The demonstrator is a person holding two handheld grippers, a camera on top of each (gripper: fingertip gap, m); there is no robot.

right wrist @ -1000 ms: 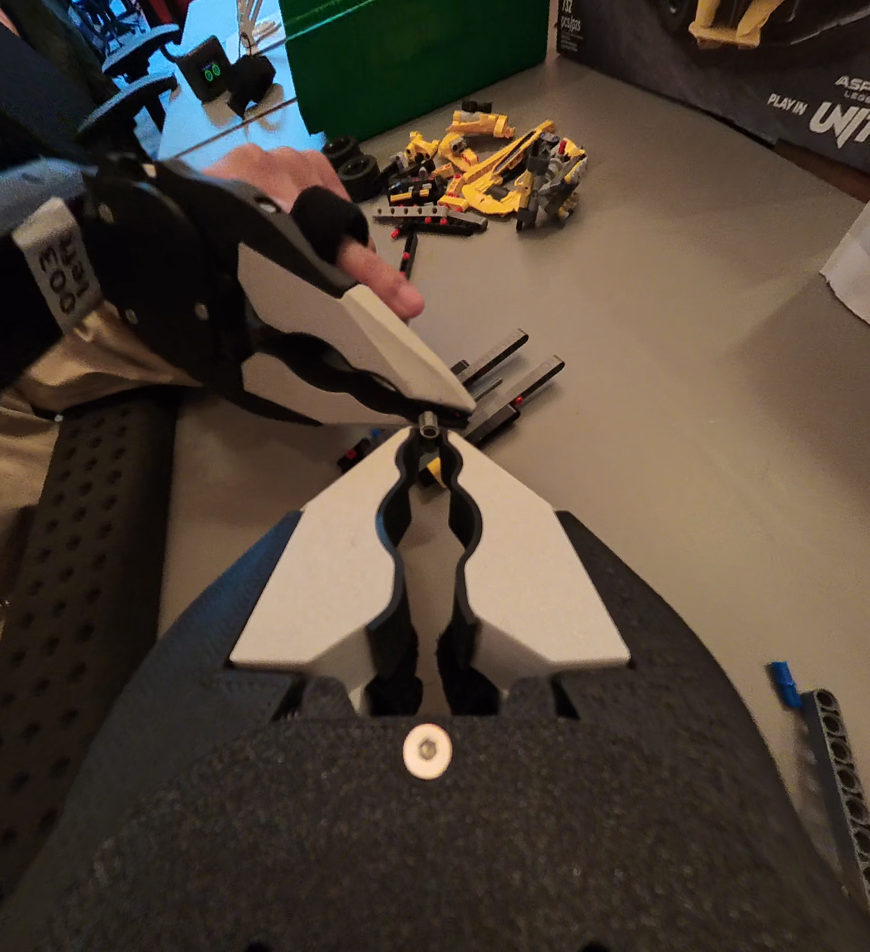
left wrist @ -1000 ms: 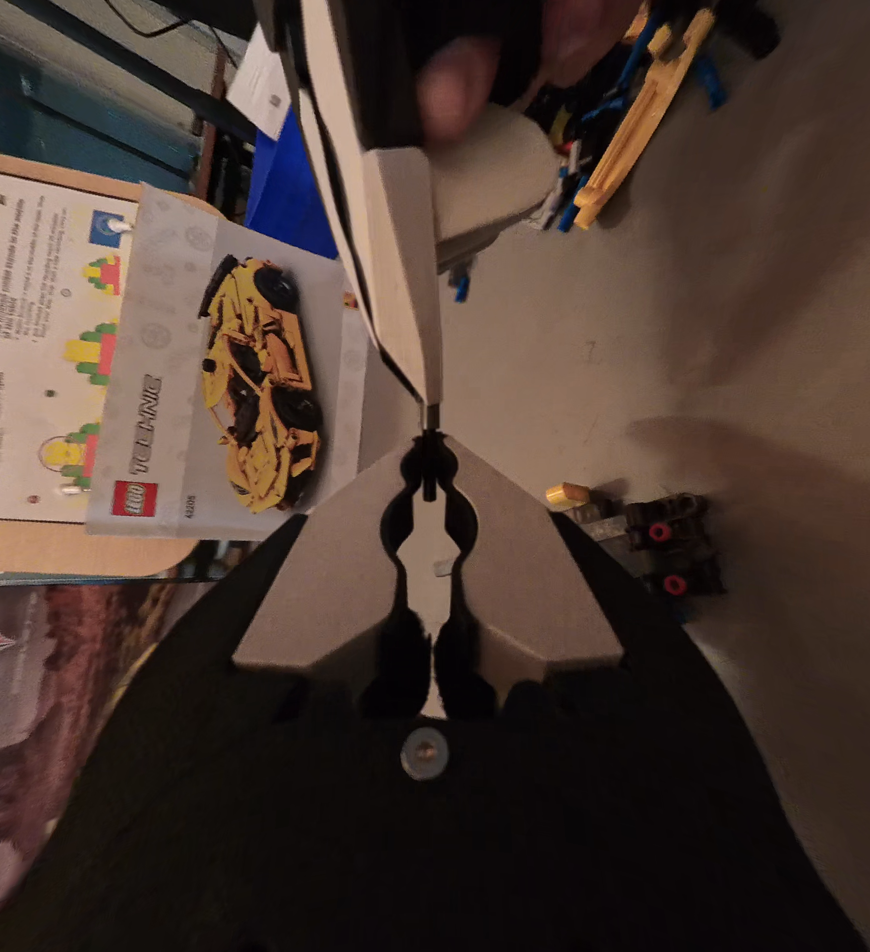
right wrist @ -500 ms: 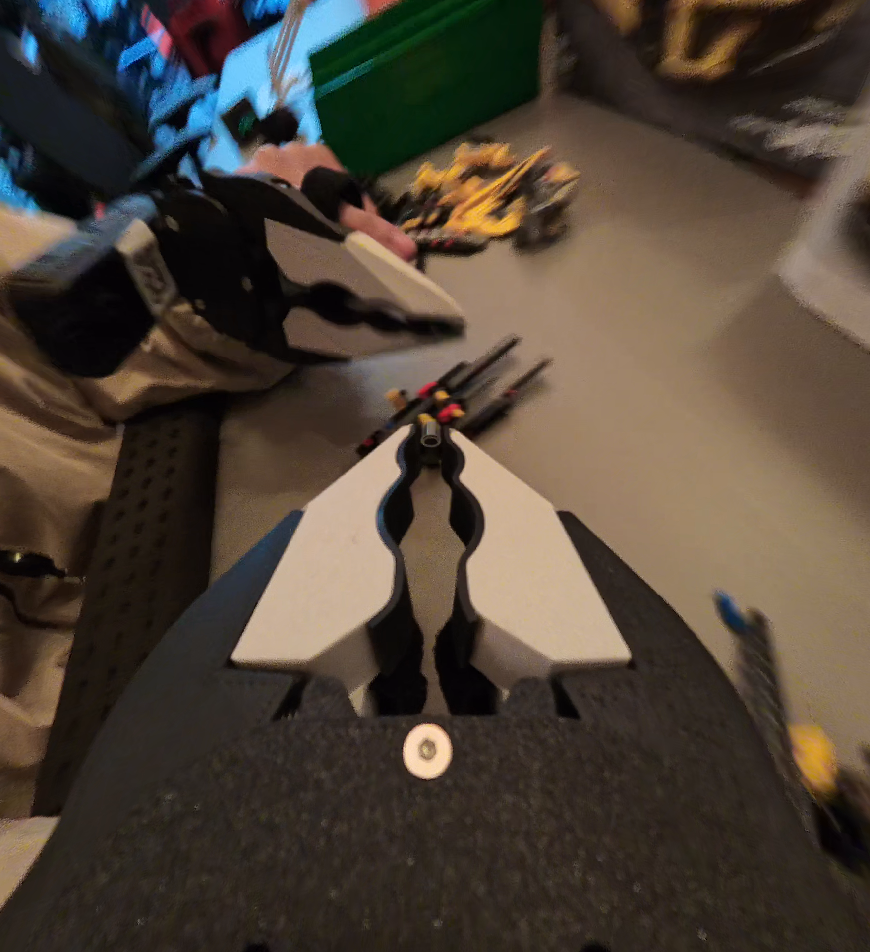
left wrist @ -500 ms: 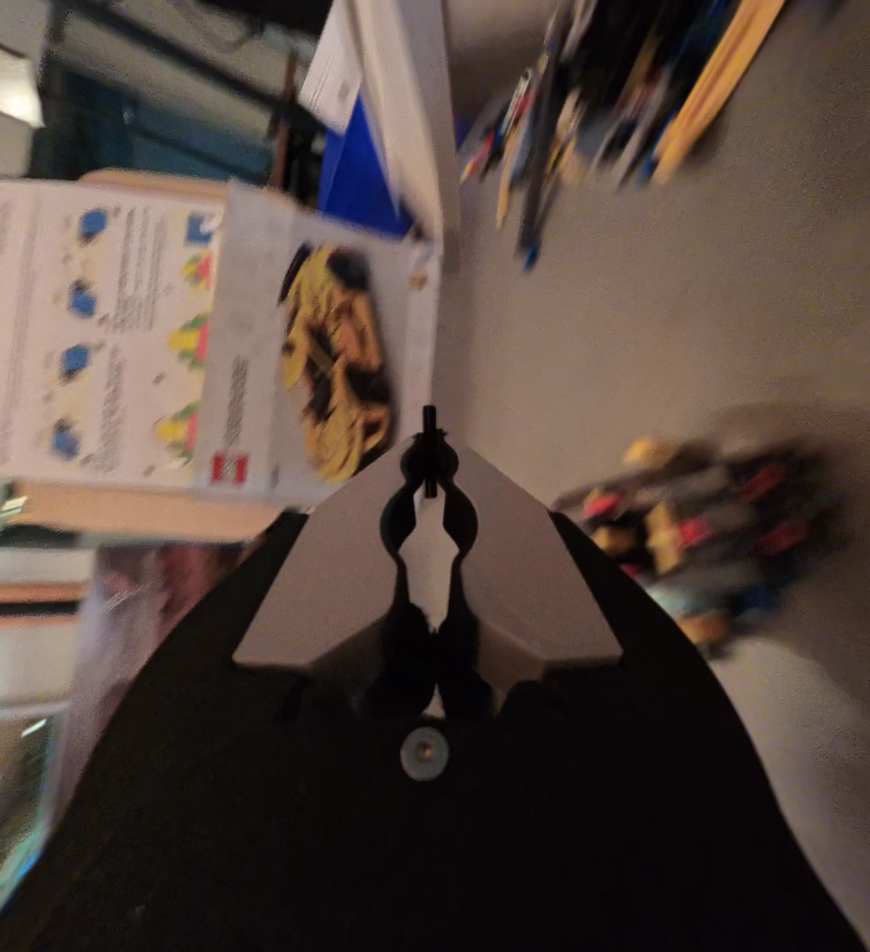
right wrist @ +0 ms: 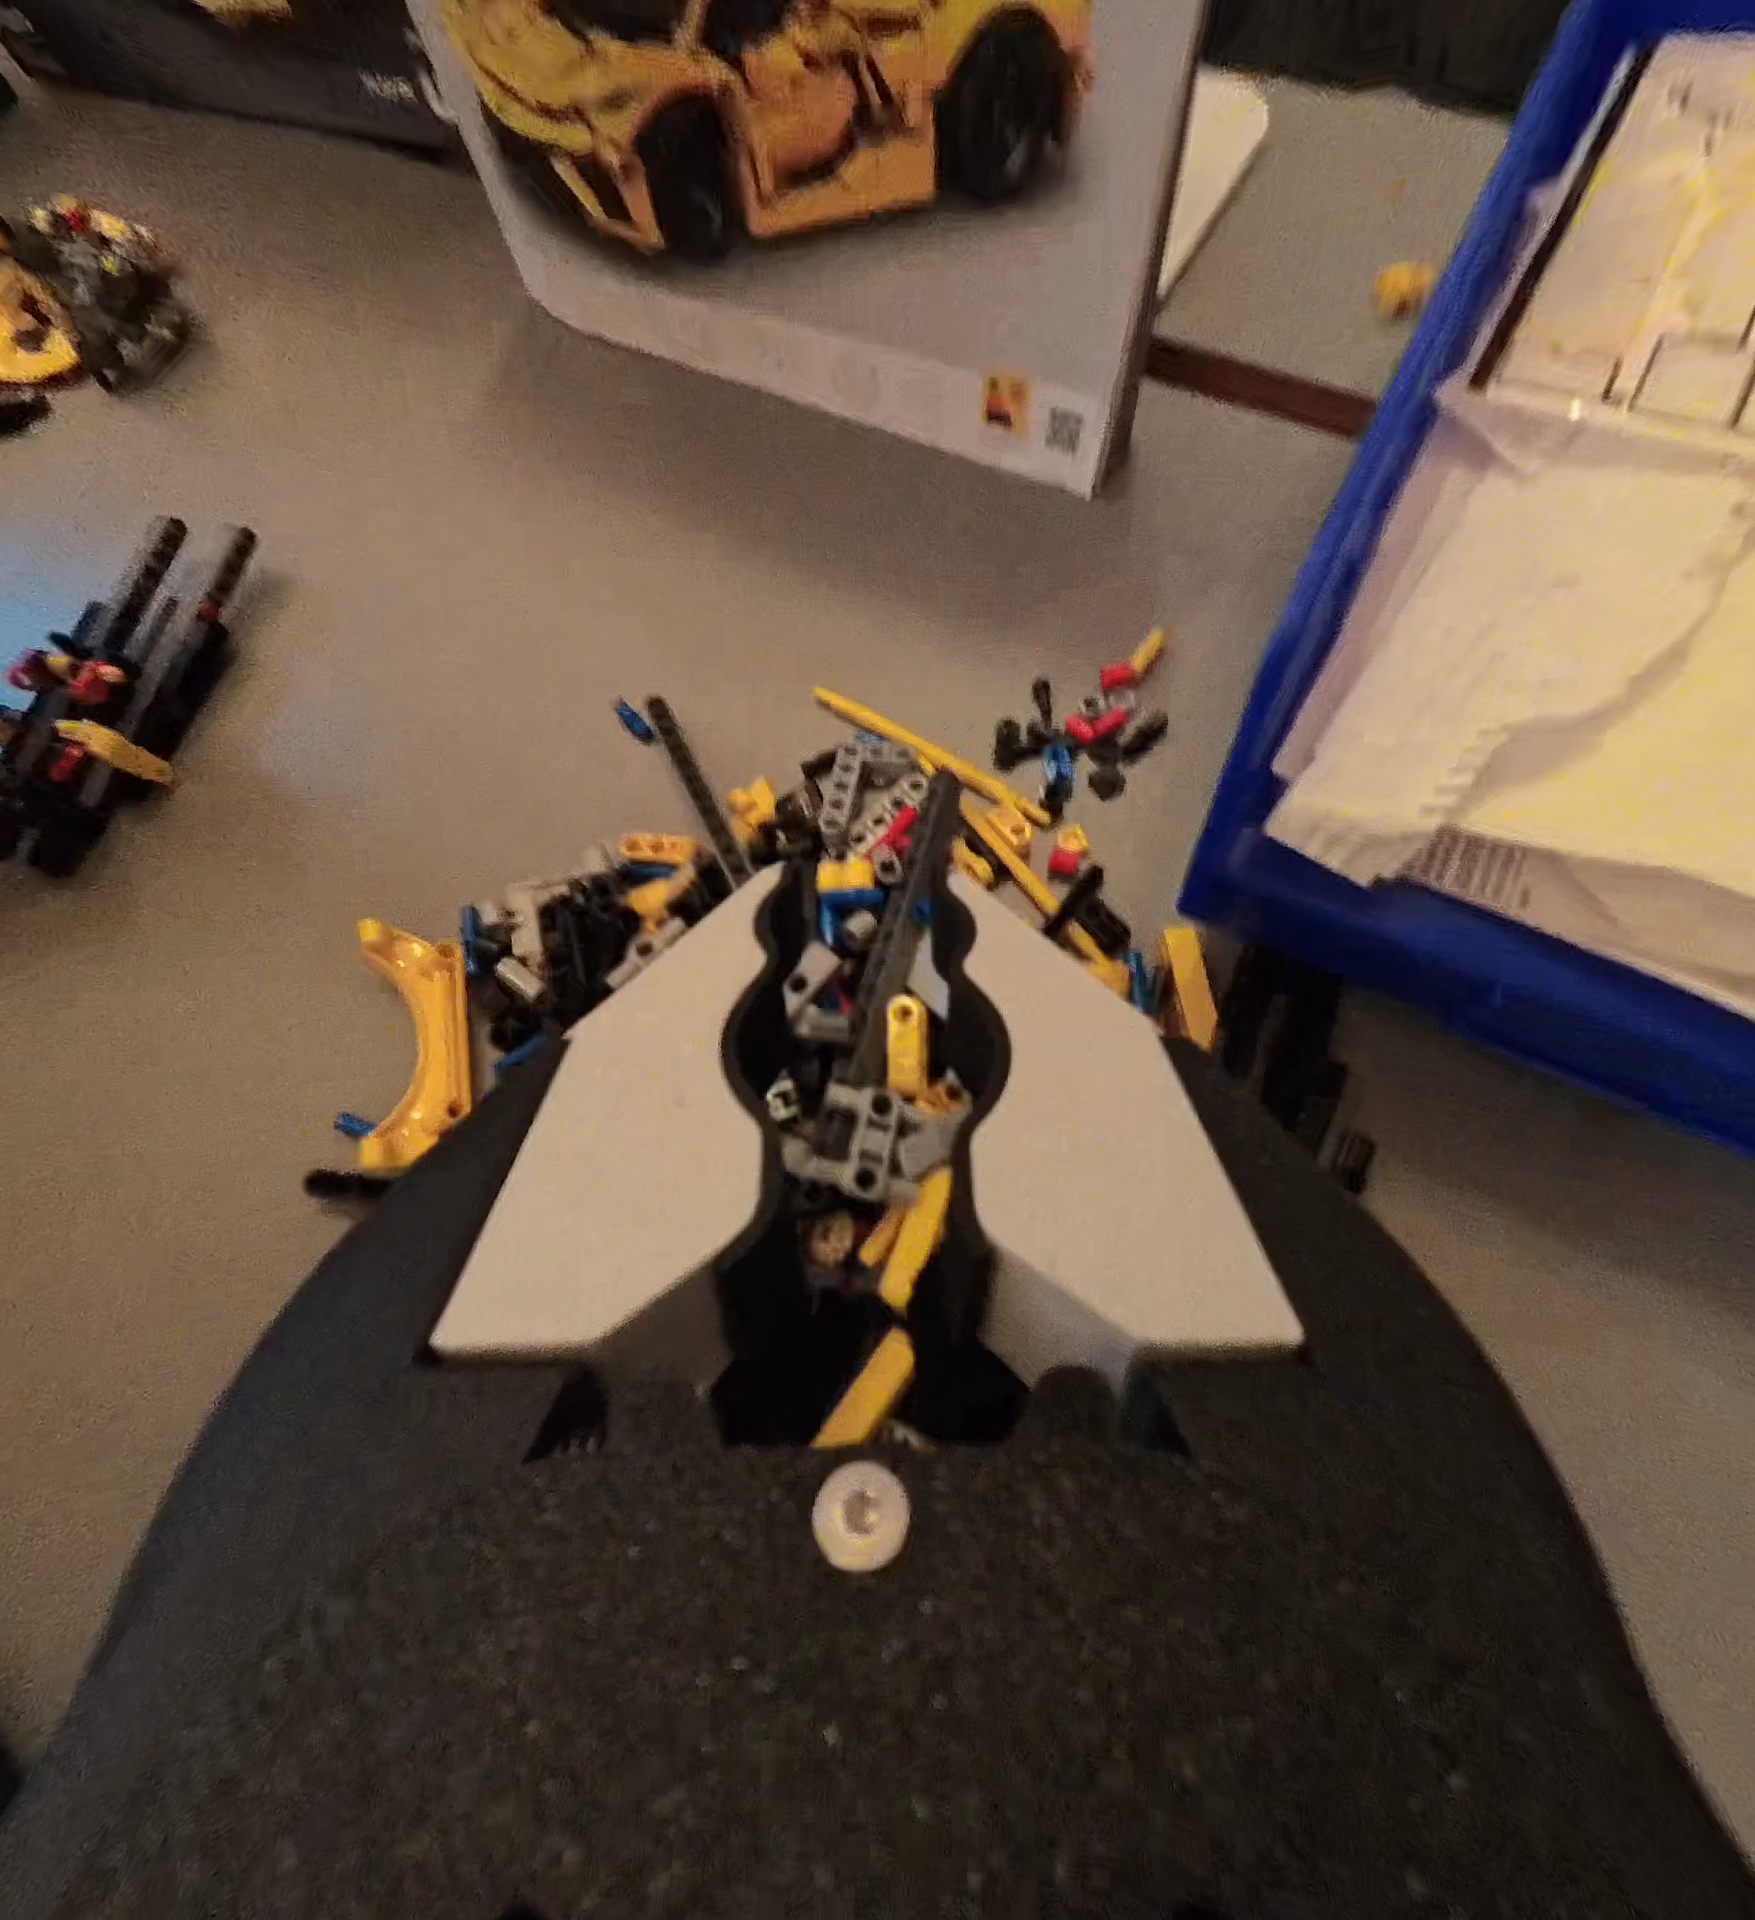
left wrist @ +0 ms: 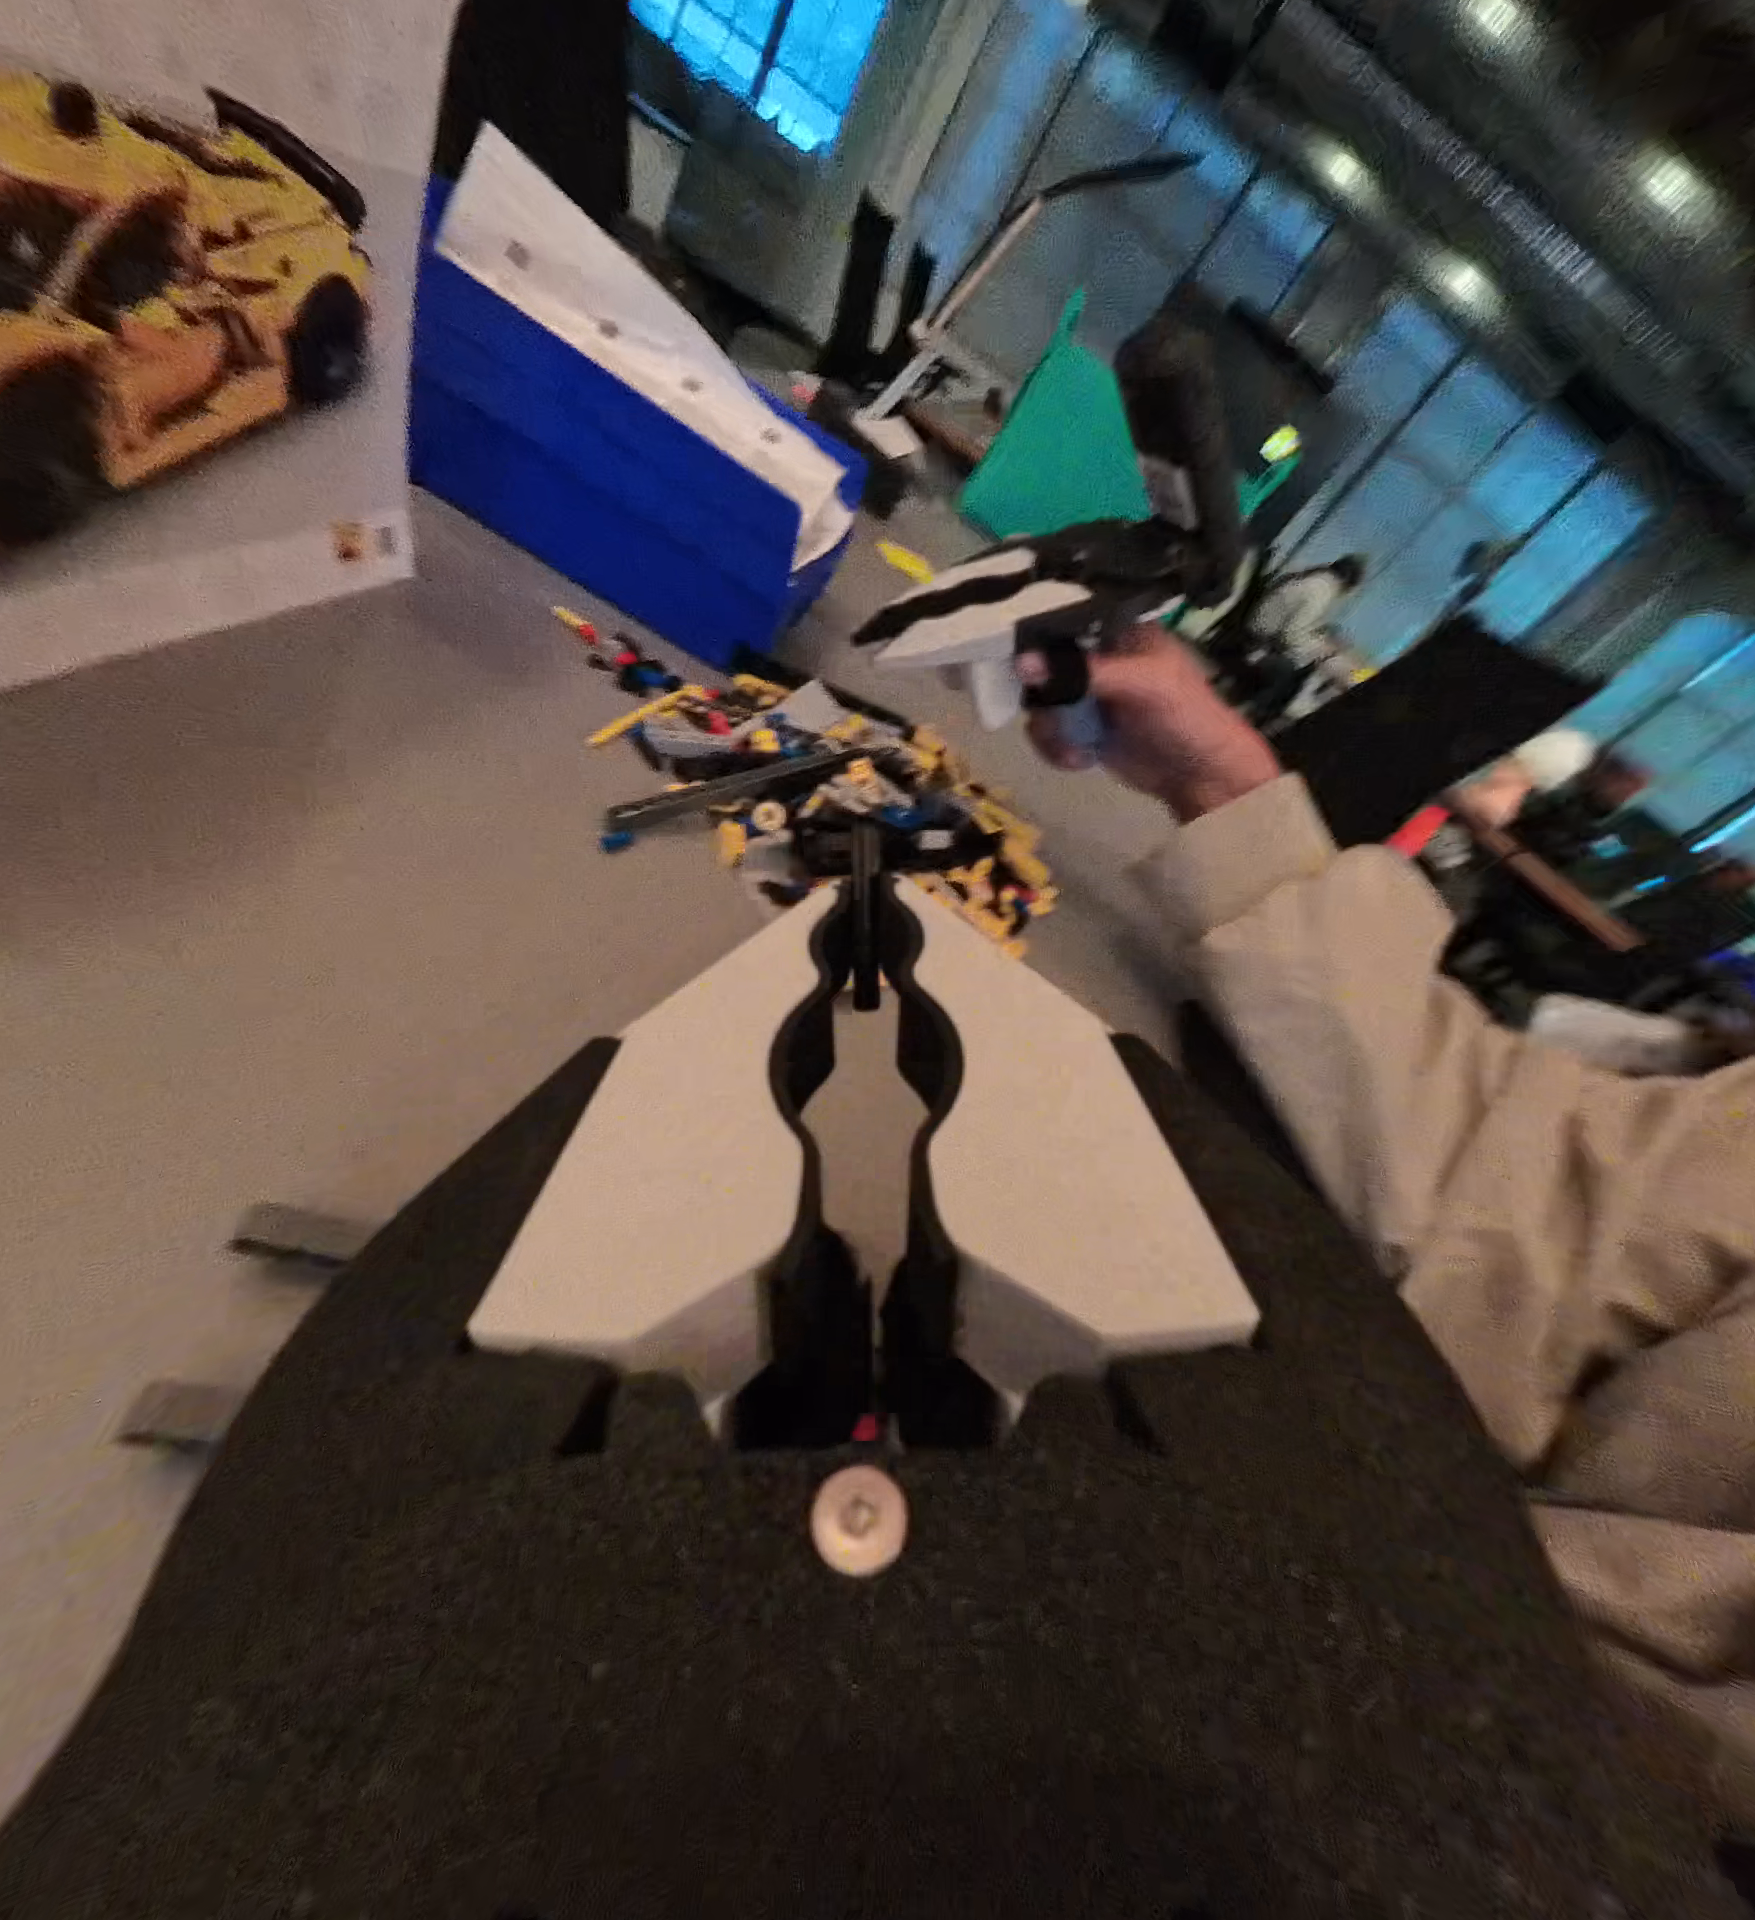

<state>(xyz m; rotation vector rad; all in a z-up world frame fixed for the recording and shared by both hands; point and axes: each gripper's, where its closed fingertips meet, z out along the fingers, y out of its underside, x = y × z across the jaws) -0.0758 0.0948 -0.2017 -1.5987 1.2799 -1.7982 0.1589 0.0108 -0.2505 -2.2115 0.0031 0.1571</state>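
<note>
My left gripper (left wrist: 865, 896) is shut on a thin black pin (left wrist: 865, 925) that sticks out past its tips, held above the grey table (left wrist: 229, 935). It points toward a pile of loose yellow, black and blue building parts (left wrist: 852, 790). My right gripper (right wrist: 868, 883) is open and hovers right over that same pile (right wrist: 634, 925); a long black beam (right wrist: 904, 894) and a grey connector (right wrist: 862, 1132) show through the gap between its jaws. In the left wrist view the right gripper (left wrist: 956, 623) shows farther off, held by a hand above the pile.
A box with a yellow car picture (right wrist: 852, 208) stands behind the pile. A blue bin with white paper (right wrist: 1475, 935) is at the right. A black beam assembly (right wrist: 94, 727) and a yellow-and-black assembly (right wrist: 21, 301) lie to the left. A beige sleeve (left wrist: 1424, 1143) crosses the right side.
The grippers, tip to tip a second ago, have drawn apart. The right one swung over the parts pile and opened; the left one turned toward the pile, still gripping the pin.
</note>
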